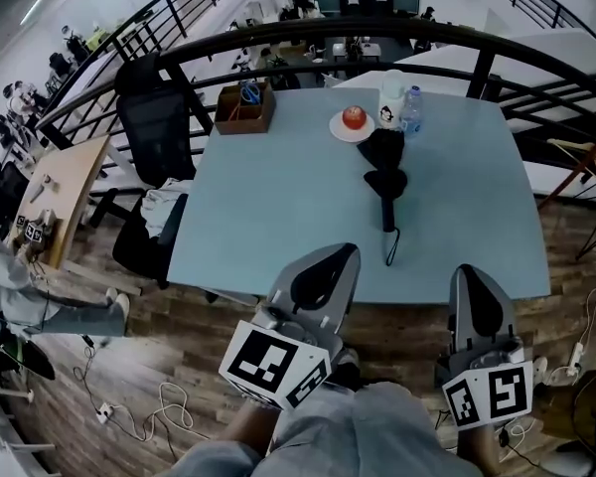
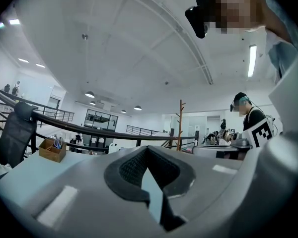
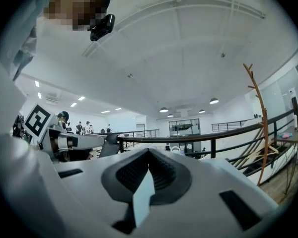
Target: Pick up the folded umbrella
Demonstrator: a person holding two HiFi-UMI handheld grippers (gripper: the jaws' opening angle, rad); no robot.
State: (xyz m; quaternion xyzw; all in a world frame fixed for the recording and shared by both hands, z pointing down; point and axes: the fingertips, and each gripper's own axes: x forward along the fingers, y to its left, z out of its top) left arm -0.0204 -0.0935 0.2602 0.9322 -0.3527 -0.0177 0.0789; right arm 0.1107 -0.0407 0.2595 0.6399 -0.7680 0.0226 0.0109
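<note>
Umbrella (image 1: 384,179), folded and black, lies on the desk (image 1: 278,197) with its handle and strap pointing toward the person, probably the handiest end to take. Left gripper (image 1: 328,266) and right gripper (image 1: 474,291) hang level at the near edge, well apart from it. Both have their jaws pressed together on nothing, so no grasp is prepared yet.

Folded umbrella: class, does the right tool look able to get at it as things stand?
Probably yes: only bare table lies between the right tool and the folded umbrella, though the tool's jaws are shut and must open first.
</note>
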